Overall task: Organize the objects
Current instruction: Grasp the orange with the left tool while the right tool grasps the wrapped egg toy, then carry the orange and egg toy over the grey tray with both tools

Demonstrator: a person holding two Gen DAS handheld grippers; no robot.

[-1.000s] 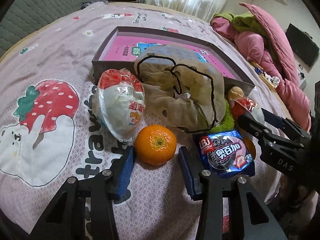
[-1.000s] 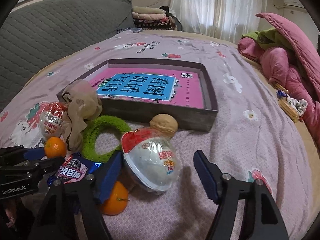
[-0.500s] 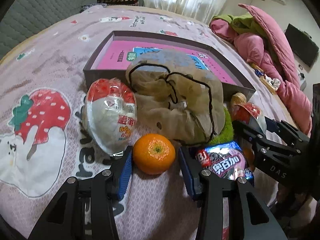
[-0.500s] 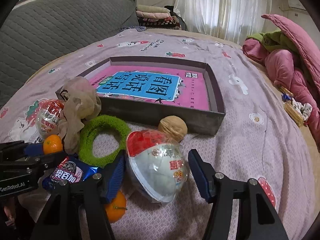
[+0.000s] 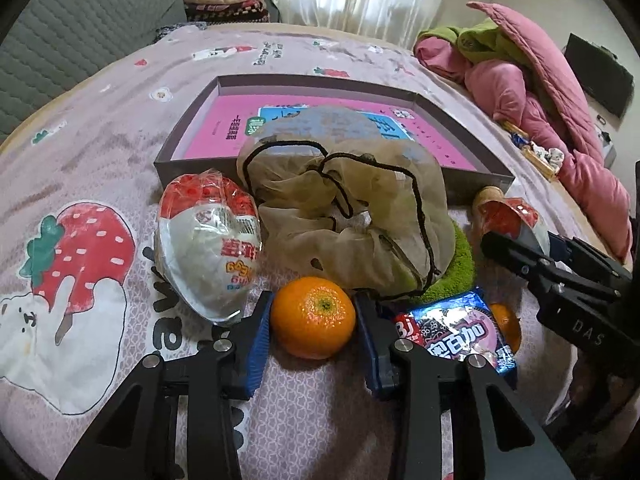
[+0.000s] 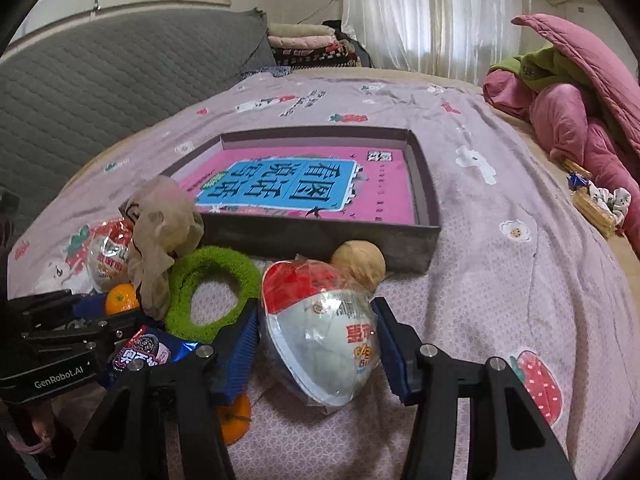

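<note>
Mauve bedspread: printed with strawberries and bears, it covered the bed and carried everything.
Box: a shallow grey box lay in the middle of the bed, a pink book with a blue title panel flat inside it.
Left gripper: its jaws had just been closing around an orange on the bedspread – the blue pads stood right at the fruit's two sides, the left one apparently touching; a firm grip could not be confirmed.
Right gripper: its jaws had also just been closing, with a plastic-wrapped toy egg, red on top and white below, between them; both pads sat against the wrapper.
Second egg: a matching wrapped egg lay just left of the orange, near the box's front wall.
Mesh bag: a beige drawstring bag was slumped against the box front, overlapping a green fuzzy ring.
Cookie packet: a blue packet lay just right of the left gripper, partly over a second orange.
Walnut: it rested behind the egg in the right gripper, touching the box wall.
Pink quilt: heaped at the far right of the bed – well apart from the rest.
</note>
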